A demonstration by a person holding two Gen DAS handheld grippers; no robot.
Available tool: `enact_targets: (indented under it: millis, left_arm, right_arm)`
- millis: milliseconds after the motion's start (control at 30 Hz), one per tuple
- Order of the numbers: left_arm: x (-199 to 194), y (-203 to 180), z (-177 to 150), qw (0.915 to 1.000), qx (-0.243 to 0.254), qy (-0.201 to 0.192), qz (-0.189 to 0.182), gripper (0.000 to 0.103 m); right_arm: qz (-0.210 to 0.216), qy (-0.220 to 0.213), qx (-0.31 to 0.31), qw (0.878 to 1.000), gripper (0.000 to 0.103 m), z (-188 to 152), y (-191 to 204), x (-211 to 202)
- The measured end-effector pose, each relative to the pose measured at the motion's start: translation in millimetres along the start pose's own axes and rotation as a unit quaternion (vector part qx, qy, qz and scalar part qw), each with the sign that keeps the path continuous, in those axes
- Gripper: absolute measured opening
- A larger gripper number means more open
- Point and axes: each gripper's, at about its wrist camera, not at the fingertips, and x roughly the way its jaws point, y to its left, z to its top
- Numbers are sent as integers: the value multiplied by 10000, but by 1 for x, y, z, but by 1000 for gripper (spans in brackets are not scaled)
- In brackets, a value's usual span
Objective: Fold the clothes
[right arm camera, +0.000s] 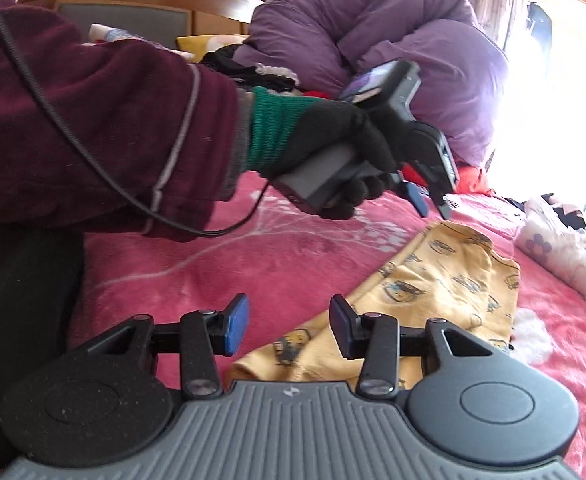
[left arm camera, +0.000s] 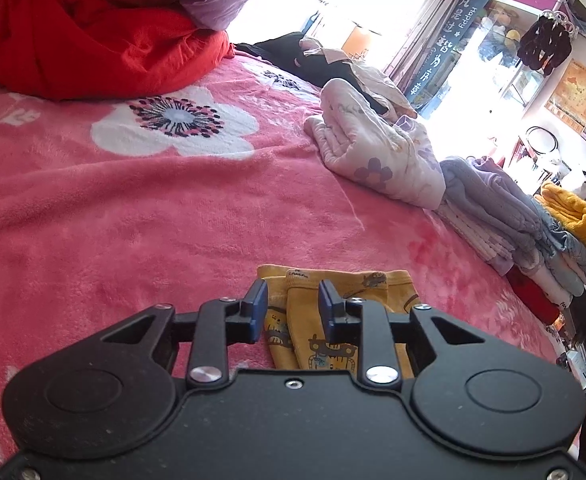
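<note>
Yellow printed garment (left arm camera: 333, 312) is lying folded on the pink flowered blanket (left arm camera: 153, 208), low in both views and just ahead of the two grippers. Left gripper (left arm camera: 293, 304) is hovering over the near edge of that cloth with its blue pads (left arm camera: 258, 308) standing a little apart, the fabric showing through the gap beneath them and neither pad pressing on it. In the right wrist view the same tool is sitting in a black-gloved hand (right arm camera: 333, 148) with a green cuff, tilted down toward the far corner of the garment. Right gripper (right arm camera: 289, 328) is holding its fingers (right arm camera: 237, 328) parted wider, empty, with bare blanket and one yellow edge lying under the opening. Beyond the garment, a pale flowered bundle (left arm camera: 373, 152) is resting on the blanket, and a stack of folded clothes (left arm camera: 513, 224) is sitting beside it near the bed's edge. A red quilt (left arm camera: 85, 36) and a purple duvet (right arm camera: 393, 48) are heaped at the head of the bed.
</note>
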Motion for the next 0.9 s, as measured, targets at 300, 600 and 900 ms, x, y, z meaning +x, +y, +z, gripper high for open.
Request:
enact_targets:
  millis: [300, 600, 900]
  left_arm:
    - [17, -1, -7, 9998, -17, 170, -66, 25]
    - [13, -3, -9, 9995, -119, -97, -278, 0]
    - [15, -9, -8, 9996, 210, 6, 172, 14]
  right_arm:
    - [10, 193, 331, 9993, 46, -2, -10, 8]
    - [-4, 257, 519, 9983, 46, -5, -17, 13]
    - [62, 407, 493, 9979, 49, -9, -17, 21]
